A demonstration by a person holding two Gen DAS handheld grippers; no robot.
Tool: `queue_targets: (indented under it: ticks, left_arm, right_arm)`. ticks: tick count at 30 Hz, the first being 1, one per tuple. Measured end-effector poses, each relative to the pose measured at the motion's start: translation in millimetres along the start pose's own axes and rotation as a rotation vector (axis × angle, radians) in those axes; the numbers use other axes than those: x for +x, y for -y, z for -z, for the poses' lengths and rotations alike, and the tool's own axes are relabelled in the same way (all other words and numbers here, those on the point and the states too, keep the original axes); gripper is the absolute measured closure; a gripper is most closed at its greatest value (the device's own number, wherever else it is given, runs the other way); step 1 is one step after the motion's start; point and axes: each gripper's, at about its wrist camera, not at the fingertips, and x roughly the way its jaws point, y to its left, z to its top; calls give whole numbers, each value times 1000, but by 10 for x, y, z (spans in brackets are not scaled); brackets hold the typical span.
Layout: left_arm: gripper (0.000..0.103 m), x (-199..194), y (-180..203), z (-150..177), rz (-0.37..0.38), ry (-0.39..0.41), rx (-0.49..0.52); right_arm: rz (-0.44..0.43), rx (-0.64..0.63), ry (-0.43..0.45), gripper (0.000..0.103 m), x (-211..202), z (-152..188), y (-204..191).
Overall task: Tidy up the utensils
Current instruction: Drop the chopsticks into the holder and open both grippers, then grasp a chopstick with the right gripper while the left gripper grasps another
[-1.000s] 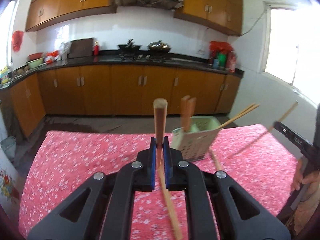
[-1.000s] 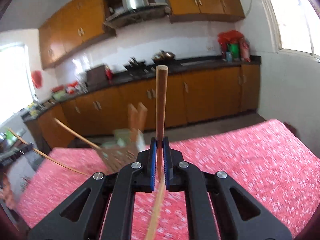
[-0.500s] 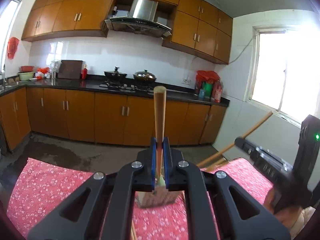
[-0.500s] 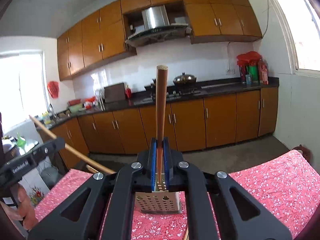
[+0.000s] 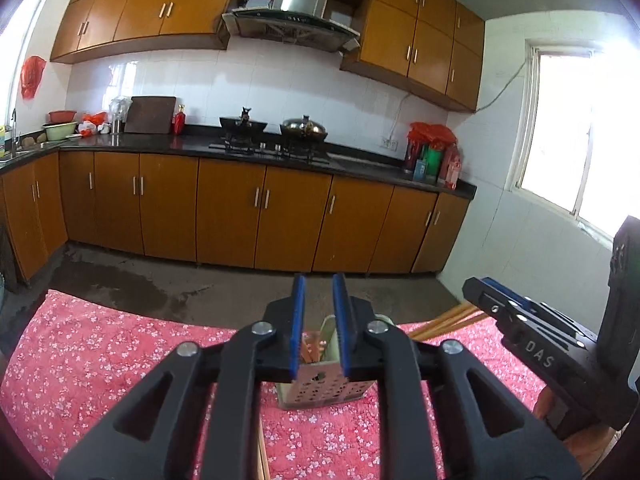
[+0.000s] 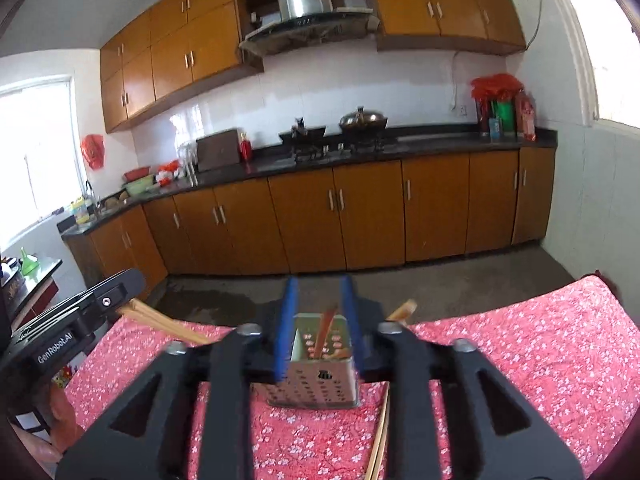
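A perforated metal utensil holder [image 5: 320, 390] [image 6: 316, 384] stands on the red flowered tablecloth [image 5: 100, 360] [image 6: 540, 340]. Wooden sticks [image 5: 310, 350] stand inside it. In the right wrist view one blurred stick [image 6: 325, 330] sits tilted in the holder. My left gripper [image 5: 320, 320] is just in front of the holder, its jaws opening with nothing between the pads. My right gripper [image 6: 319, 320] faces the same holder, its jaws also opening and bare. Chopsticks [image 5: 444, 318] [image 6: 168, 322] lean out of the holder's sides. Each gripper shows at the edge of the other's view.
Loose chopsticks lie on the cloth near me [image 6: 380, 432] [image 5: 262, 452]. A hand [image 6: 60, 420] holds the left gripper's body [image 6: 72, 320]. Beyond the table's far edge are a wet concrete floor [image 5: 160, 280], brown cabinets and a counter with a stove.
Each gripper held one wooden stick upright in shut jaws. Both jaws have now parted and the sticks have left them. Both views now frame the holder.
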Motion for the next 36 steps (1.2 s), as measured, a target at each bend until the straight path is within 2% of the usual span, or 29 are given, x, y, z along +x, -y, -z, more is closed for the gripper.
queue_targets:
  ticks: [2, 5, 8, 10, 13, 14, 16, 19, 23, 28, 32, 36]
  left_arm:
    - [77, -132, -53, -26, -5, 26, -6]
    - [76, -358, -178, -23, -18, 53, -22]
    - [72, -557, -346, 91, -74, 55, -18]
    - [71, -598, -491, 235, -121, 23, -11]
    - [71, -498, -693, 516, -185, -68, 7]
    - [71, -419, -774, 658, -208, -120, 9]
    - [71, -275, -905, 932, -223, -220, -3]
    - [71, -153, -1011, 1285, -212, -319, -30]
    - [71, -71, -1021, 1611, -175, -402, -58]
    - [71, -14, -908, 1809, -137, -444, -40]
    - [71, 32, -819, 1895, -115, -465, -24]
    - [74, 67, -734, 1980, -90, -489, -6]
  right_arm:
    - [10, 7, 35, 72, -122, -44, 43]
    - [36, 30, 86, 72, -340, -82, 164]
    - [102, 52, 80, 72, -482, 48, 373]
    - [156, 76, 11, 72, -439, 241, 571]
    - [184, 116, -151, 72, -196, 603, 808]
    - [184, 133, -234, 73, -68, 793, 880]
    - [136, 161, -377, 82, 139, 1173, 940]
    - [67, 194, -496, 86, 285, 1590, 895]
    - [31, 184, -563, 86, 365, 1875, 745]
    - [30, 165, -584, 88, 430, 1940, 609]
    - [94, 125, -582, 95, 450, 1938, 628]
    - [126, 108, -571, 95, 434, 1927, 692]
